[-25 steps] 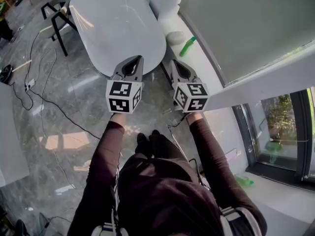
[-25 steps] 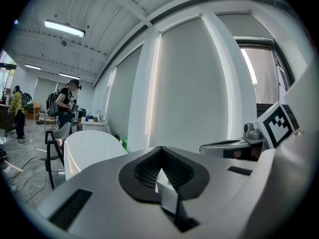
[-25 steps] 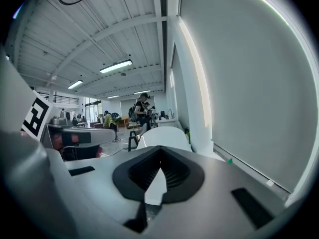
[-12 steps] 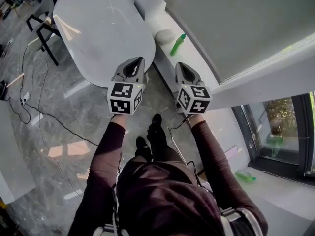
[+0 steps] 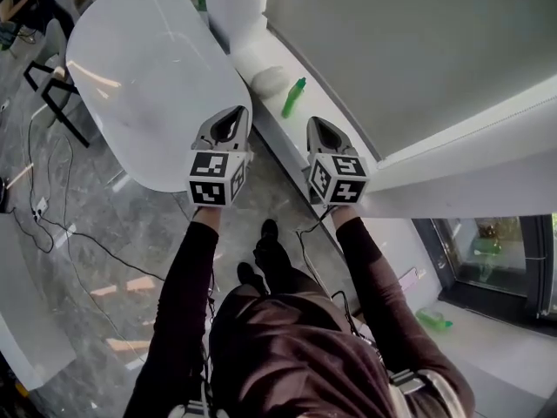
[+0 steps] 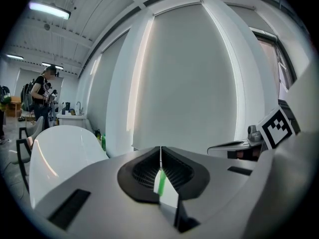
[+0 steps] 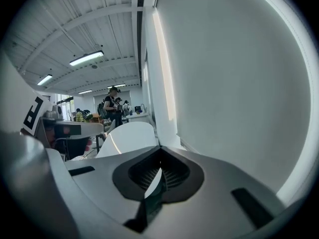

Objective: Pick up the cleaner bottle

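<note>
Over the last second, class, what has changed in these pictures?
The person has stepped forward, bringing the left gripper and right gripper closer to the green plastic cleaner bottle on the white ledge. Nothing was grasped; both grippers stay shut and empty.

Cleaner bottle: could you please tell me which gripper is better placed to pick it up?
Right, probably: the right gripper sits nearer the green bottle on the ledge; the left gripper hangs over the table.
</note>
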